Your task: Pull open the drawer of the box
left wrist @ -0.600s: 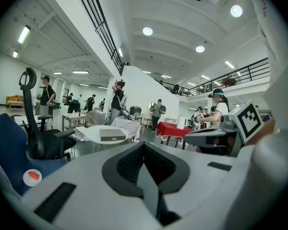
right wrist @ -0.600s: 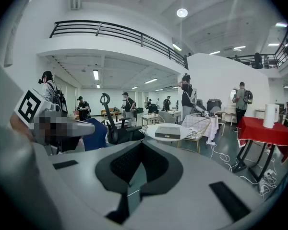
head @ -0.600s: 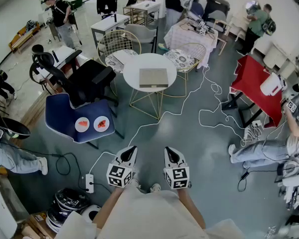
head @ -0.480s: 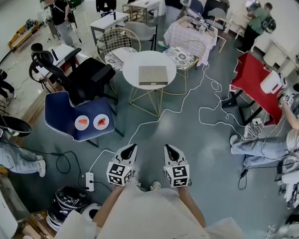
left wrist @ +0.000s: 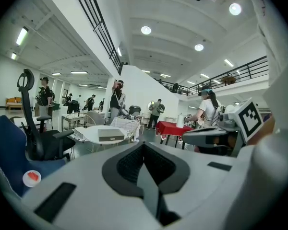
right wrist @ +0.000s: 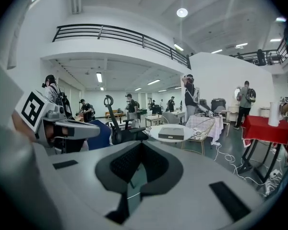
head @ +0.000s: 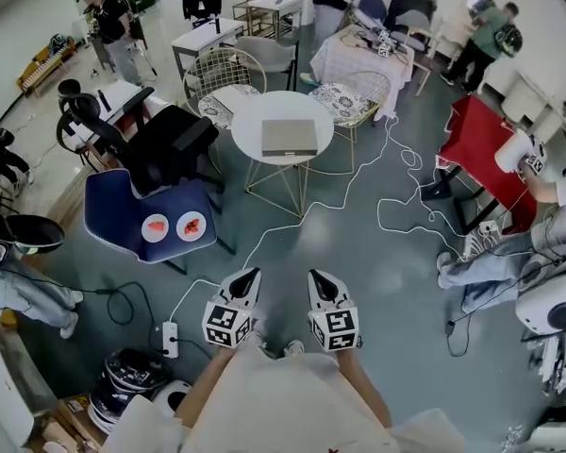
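Walking up to the box is the job right now. On the left, the left gripper (head: 246, 281) is closed, with nothing in it. Straight ahead and well away, the box (head: 290, 137) lies flat on the round white table (head: 248, 149), and its drawer looks not yet pulled out. The right gripper (head: 319, 282) is closed and empty too. To do it well, step over the white cable (head: 396, 223) on the floor, get close, then open one gripper for the drawer front.
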Available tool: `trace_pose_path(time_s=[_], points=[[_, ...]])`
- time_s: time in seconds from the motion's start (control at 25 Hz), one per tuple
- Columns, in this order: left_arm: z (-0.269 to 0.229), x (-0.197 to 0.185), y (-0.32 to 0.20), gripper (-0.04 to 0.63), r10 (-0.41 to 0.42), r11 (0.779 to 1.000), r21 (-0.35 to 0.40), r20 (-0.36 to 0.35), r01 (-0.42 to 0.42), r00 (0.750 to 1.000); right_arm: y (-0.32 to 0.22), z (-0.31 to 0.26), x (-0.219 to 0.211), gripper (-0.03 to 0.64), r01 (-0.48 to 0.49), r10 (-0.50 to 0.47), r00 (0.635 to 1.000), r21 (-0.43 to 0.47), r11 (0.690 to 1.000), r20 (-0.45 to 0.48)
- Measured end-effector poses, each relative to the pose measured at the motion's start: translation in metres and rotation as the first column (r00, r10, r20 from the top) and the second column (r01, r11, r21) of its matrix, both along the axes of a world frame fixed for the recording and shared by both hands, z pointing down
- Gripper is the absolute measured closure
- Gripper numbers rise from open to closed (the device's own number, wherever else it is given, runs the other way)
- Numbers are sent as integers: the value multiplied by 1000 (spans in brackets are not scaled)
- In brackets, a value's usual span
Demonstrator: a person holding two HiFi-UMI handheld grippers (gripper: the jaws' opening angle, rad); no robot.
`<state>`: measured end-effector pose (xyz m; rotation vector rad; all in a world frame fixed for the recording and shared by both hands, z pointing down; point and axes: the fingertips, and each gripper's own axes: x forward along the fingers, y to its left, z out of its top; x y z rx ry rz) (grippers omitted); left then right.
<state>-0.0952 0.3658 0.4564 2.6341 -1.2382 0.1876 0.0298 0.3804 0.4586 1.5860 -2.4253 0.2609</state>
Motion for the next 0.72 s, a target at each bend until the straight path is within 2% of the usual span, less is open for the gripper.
trace_pose_path(time_s=[0.4,0.72], points=[[2,15,0,583,-35,999,-10,14,35,999,3,2,16,601,48,-48,999,1,999,-18],[4,27,-15,583,-83,997,9,26,82,996,2,18,50,601,51,-51,998,-18,999,-20]])
